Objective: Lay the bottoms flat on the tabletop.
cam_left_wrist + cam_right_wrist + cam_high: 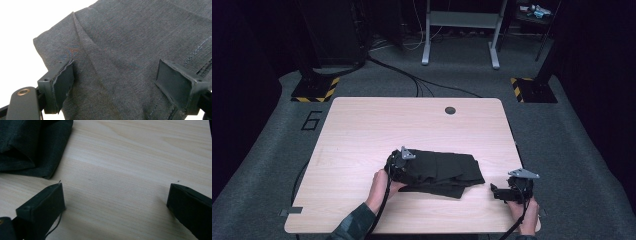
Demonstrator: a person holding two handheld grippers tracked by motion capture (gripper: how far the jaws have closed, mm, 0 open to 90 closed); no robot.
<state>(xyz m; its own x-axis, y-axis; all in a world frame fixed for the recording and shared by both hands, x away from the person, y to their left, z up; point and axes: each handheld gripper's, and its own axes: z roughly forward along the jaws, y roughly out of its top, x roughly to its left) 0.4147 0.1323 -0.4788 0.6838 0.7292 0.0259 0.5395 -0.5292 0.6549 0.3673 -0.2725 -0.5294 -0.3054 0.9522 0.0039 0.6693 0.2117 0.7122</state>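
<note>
Your left gripper point(404, 167) sits over the left end of the dark folded garment point(442, 172), which lies on the wooden table point(362, 130) a little toward your side of the middle. In the left gripper view the jaws stand wide apart, one on each side of the cloth point(120, 50), with grey-blue weave and a fold ridge running between them; the pads point(62, 82) hover just over the fabric and do not pinch it, so nothing is held there. A stitched seam runs past the right-hand jaw in that view. Your left hand point(379, 185) wraps the gripper body from the near side, its cable trailing back toward the table edge. Your right gripper point(499, 192) rests near the table's near right corner, just beside the garment's right end but apart from it, pointing left toward it. In the right gripper view its jaws are also spread wide over bare wood point(125, 170), and the edge of the garment point(32, 147) lies at the upper left, clear of both pads. Your right hand point(524, 212) holds that gripper low by the table's edge.
</note>
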